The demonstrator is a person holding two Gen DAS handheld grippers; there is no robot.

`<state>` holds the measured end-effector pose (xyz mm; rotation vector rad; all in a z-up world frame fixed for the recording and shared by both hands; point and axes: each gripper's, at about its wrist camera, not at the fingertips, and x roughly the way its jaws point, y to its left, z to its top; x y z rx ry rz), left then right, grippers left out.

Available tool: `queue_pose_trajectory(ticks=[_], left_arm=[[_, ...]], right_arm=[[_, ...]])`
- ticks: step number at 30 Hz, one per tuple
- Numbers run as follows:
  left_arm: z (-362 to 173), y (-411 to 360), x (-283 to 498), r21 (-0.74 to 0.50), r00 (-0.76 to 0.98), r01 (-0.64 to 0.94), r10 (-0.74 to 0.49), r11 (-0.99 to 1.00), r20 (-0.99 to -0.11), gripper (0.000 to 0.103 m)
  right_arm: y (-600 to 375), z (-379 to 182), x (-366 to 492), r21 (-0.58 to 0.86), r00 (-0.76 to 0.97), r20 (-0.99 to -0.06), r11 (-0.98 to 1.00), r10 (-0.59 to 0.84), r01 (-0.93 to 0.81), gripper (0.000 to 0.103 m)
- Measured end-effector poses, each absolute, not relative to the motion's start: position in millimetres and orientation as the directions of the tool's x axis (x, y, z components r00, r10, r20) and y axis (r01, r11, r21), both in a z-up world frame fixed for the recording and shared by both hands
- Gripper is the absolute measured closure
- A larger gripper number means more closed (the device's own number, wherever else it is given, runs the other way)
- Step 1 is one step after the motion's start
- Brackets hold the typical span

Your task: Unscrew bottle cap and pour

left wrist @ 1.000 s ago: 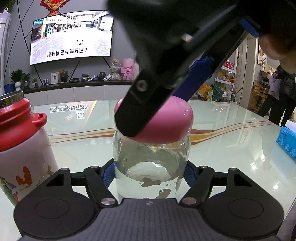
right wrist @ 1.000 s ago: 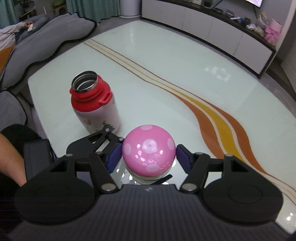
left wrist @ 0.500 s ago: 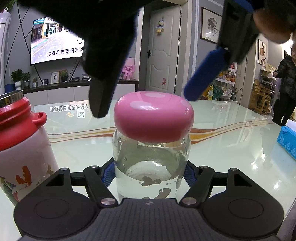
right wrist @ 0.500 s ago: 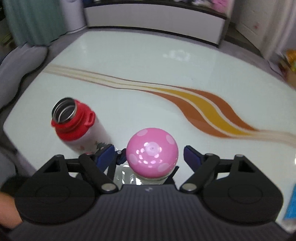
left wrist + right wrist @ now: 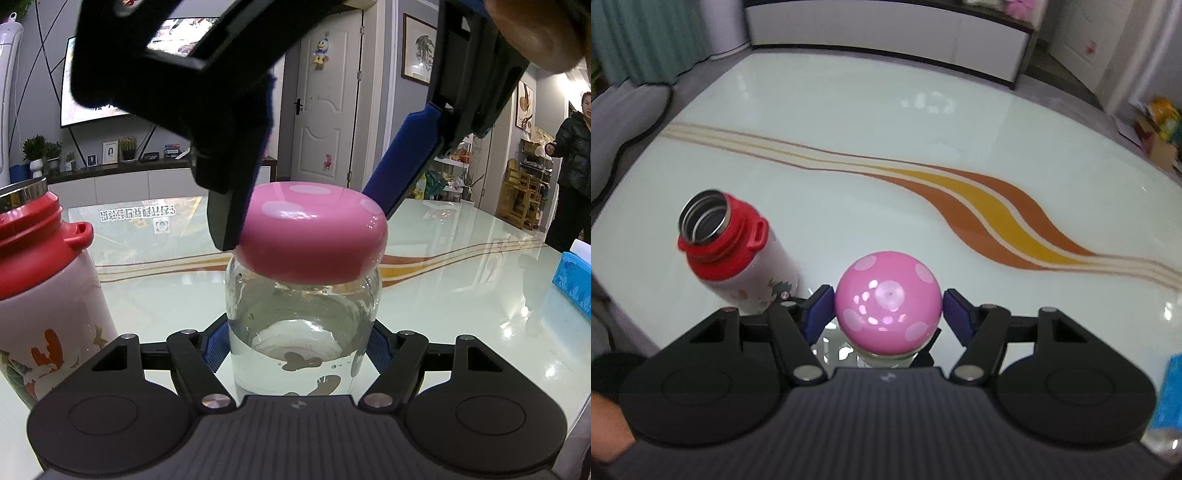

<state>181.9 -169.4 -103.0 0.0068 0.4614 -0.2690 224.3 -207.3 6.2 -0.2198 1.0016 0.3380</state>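
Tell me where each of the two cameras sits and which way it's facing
Left wrist: low on the left gripper, facing level at the glass bottle; its fingers clamp it.
Right wrist: on the right gripper, facing steeply down on the pink cap; its fingers grip it.
Shared: cap, bottle, red flask, table.

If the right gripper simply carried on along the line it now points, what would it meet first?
The right gripper is already closed on the pink cap of the glass bottle. Pushing on, it would probably press that cap down onto the bottle, with the table underneath.
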Motion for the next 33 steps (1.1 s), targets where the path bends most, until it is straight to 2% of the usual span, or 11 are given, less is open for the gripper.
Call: queue_pose_trajectory(ticks=[9, 14, 15, 18, 22, 26, 28, 30, 33], left_arm=[[-96.3, -152.3, 176.4, -0.054, 0.857, 0.263, -0.259, 0.963, -0.445, 0.029], [-95.7, -157.5, 180.5, -0.052, 0.858, 0.264, -0.259, 0.963, -0.444, 0.029], [-95.2, -159.0, 181.3, -0.052, 0.858, 0.264, -0.259, 0.963, -0.443, 0.029], [-94.3, -163.4, 184.4, -0.052, 0.858, 0.264, -0.259, 0.963, -0.443, 0.029], [-93.8, -167.3, 186.6, -0.052, 0.858, 0.263, -0.259, 0.963, -0.443, 0.029], [-94.2, -171.5, 188.3, -0.052, 0.858, 0.263, -0.259, 0.963, -0.443, 0.029], [-94.8, -173.9, 189.8, -0.053, 0.859, 0.263, -0.258, 0.963, -0.443, 0.029], [-94.5, -178.4, 191.8, -0.052, 0.859, 0.263, -0.258, 0.963, -0.443, 0.029], [-95.3, -181.7, 194.1, -0.052, 0.858, 0.265, -0.26, 0.963, -0.443, 0.029]], right_arm=[[-221.9, 6.9, 225.1, -0.029, 0.425, -0.848, 0.772, 0.317, -0.634, 0.039], [-225.8, 7.3, 224.7, -0.027, 0.405, -0.843, 0.724, 0.354, -0.689, 0.038], [-225.3, 7.8, 223.9, -0.026, 0.406, -0.843, 0.728, 0.352, -0.685, 0.037], [-224.9, 9.6, 220.7, -0.019, 0.426, -0.836, 0.758, 0.345, -0.652, 0.026], [-226.3, 11.9, 221.1, 0.04, 0.443, -0.821, 0.81, 0.361, -0.585, 0.021], [-219.0, 13.1, 220.7, 0.048, 0.486, -0.835, 0.914, 0.258, -0.403, 0.021], [-214.2, 11.2, 220.4, 0.035, 0.496, -0.848, 0.953, 0.189, -0.302, 0.026], [-210.8, 11.8, 217.7, 0.036, 0.504, -0.846, 0.962, 0.174, -0.272, 0.03], [-204.7, 11.7, 217.9, 0.016, 0.511, -0.846, 0.966, 0.15, -0.257, 0.031]])
